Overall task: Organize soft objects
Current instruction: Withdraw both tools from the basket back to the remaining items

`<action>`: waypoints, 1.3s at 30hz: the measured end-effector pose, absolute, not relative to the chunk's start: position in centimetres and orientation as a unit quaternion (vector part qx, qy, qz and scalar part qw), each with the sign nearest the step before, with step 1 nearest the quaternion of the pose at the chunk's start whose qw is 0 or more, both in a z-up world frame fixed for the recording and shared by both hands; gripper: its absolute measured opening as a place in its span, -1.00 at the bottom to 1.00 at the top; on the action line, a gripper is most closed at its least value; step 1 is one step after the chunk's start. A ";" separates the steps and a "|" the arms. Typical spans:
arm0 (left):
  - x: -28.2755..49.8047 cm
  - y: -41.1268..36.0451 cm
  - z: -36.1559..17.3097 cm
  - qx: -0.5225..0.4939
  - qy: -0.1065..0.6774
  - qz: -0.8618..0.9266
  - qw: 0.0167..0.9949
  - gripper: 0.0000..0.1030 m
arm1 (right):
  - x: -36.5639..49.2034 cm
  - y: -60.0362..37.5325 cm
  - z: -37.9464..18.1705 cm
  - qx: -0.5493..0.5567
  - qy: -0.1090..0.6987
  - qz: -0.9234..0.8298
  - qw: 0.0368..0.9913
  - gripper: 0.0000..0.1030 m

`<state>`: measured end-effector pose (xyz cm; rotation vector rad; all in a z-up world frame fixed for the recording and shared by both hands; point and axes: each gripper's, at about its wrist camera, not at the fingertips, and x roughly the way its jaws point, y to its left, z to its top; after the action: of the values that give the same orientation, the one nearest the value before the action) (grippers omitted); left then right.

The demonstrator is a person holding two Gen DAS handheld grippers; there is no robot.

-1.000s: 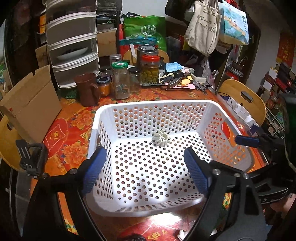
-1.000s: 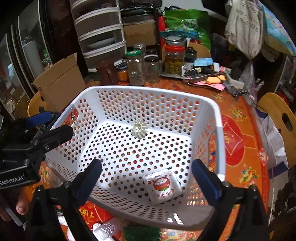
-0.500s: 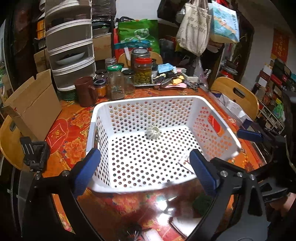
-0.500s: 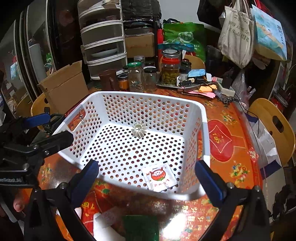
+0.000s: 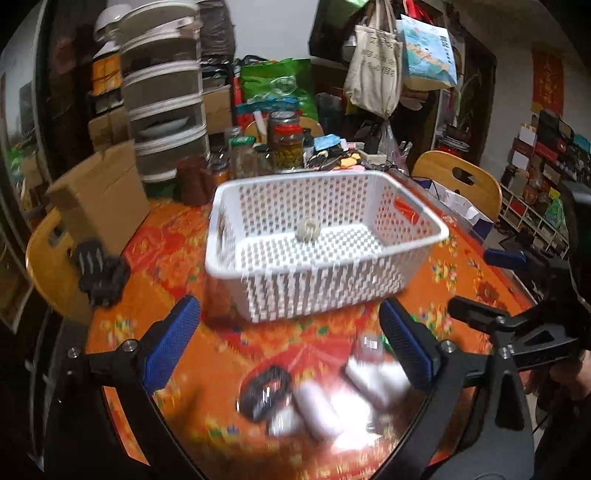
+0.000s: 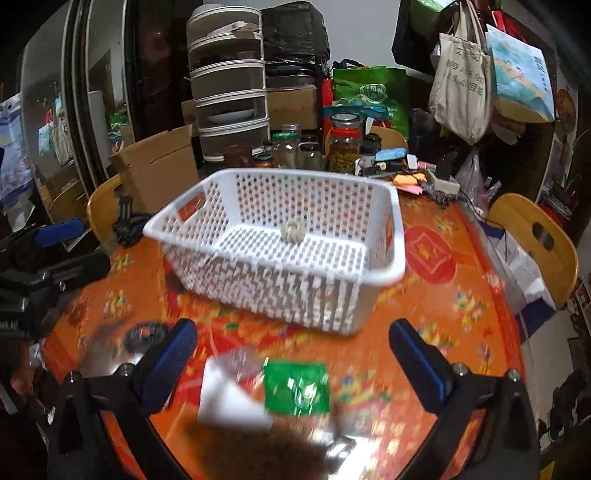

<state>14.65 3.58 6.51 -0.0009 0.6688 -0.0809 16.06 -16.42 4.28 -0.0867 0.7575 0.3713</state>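
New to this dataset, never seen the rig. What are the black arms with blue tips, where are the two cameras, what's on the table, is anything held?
No robot: a person holds a two-finger gripper in each hand, with a fisheye camera on each looking along its fingers. One picture is from the left gripper, the other from the right gripper. The blue parts are finger pads. Both grippers are open and hold nothing. On the orange flowered table stands a white perforated basket. In front of it lie loose items, blurred by motion: a green packet, a white packet, and white rolls. Jars stand behind.

Wooden chairs (image 6: 532, 236), stacked drawers (image 6: 231, 99), white wall (image 5: 273, 29)
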 end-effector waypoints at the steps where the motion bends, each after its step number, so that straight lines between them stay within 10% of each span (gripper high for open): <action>1: 13.9 3.8 5.8 -0.004 0.331 -0.037 0.943 0.88 | 14.9 -16.6 3.4 -0.037 0.368 0.182 0.911 1.00; 18: 9.7 7.4 -7.3 -0.068 0.407 -0.003 0.911 0.76 | 9.3 -14.5 -5.5 0.015 0.423 0.224 0.878 0.83; 39: 11.6 6.2 -8.7 -0.045 0.413 -0.013 0.910 0.22 | 12.6 -11.0 -7.3 -0.032 0.445 0.214 0.869 0.50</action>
<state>11.60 6.24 -8.69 -0.0930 0.8519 -0.0274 12.59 -11.01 -7.31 -0.0664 0.9299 0.4482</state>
